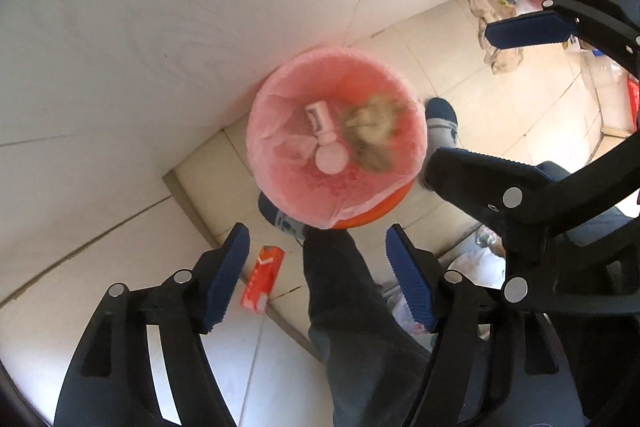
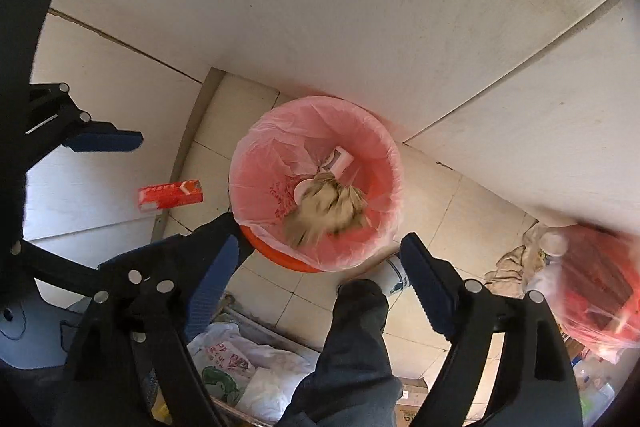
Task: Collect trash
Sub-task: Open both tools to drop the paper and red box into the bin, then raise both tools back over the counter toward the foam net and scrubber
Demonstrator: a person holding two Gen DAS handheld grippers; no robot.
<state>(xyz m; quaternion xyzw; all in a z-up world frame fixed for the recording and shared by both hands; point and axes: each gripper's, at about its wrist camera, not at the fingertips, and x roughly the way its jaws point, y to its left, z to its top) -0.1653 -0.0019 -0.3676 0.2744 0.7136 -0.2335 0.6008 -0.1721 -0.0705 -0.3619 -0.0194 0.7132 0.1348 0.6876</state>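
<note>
Wad of brownish paper (image 2: 326, 209) sits blurred inside the bin (image 1: 372, 215), at about 3 o'clock of the bin's middle in the left view, on top of a white bottle (image 1: 326, 143) and other scraps. The blur suggests it is dropping in. Bin is orange with a pink liner (image 2: 248, 147) folded over the rim, pushed into the wall corner, probably to keep it out of the walkway.

Left gripper (image 1: 316, 275) and right gripper (image 2: 316, 275) both hang straight above the bin, jaws apart, nothing between the pads; likely positioned there to release over the opening.

Red carton (image 1: 262, 279) lies on the floor at 7 o'clock of the bin, outside it, probably next to collect. Person's legs and shoes (image 1: 442, 115) flank the bin. A red bag (image 2: 592, 287) of clutter sits at 4 o'clock.
</note>
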